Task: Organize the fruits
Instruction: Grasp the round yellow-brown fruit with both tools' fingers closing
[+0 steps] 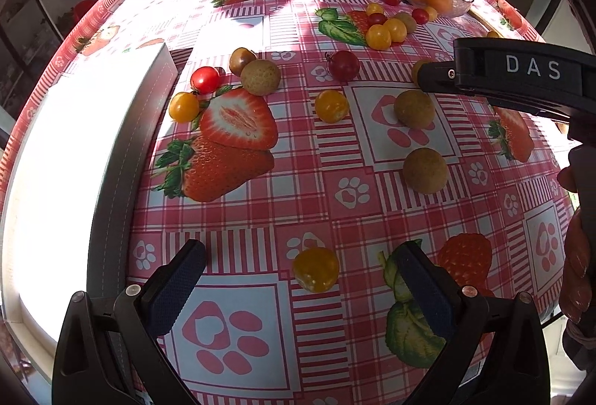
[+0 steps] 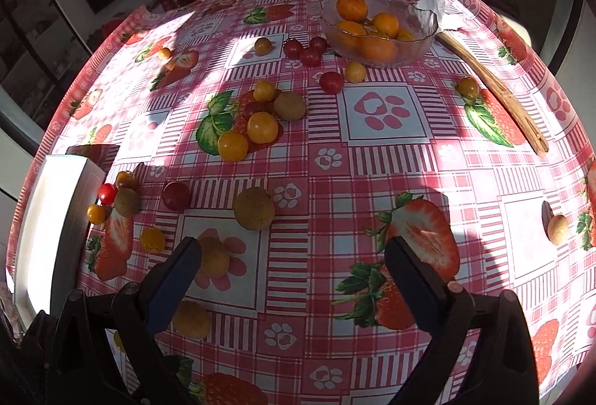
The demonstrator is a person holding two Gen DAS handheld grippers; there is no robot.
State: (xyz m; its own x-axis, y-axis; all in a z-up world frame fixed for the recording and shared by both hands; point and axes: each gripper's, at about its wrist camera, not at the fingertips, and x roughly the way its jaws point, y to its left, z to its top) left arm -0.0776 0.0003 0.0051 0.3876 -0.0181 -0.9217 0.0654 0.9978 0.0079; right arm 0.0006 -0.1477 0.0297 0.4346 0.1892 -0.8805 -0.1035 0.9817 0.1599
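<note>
While most of the fruit is still lying loose on the checked surface, we are judging the sorting to be only partly done. The glass bowl at the far side is already holding several oranges, which we are reading as the finished part. Everything else is waiting: red cherry tomatoes are sitting just beside the bowl, a cluster of yellow tomatoes is lying near the middle, and brown round fruits are scattered nearer to us. More small fruit is gathering beside the white box at the left edge, which looks empty as far as the glare is letting us see.

We are holding the left tool with its jaws spread wide and gripping nothing; a yellow tomato is lying on the surface between its fingers, untouched. We are holding the right tool wide apart too, with nothing held; one brown fruit is sitting just inside its left finger.

A long wooden utensil is lying to the right of the bowl.
</note>
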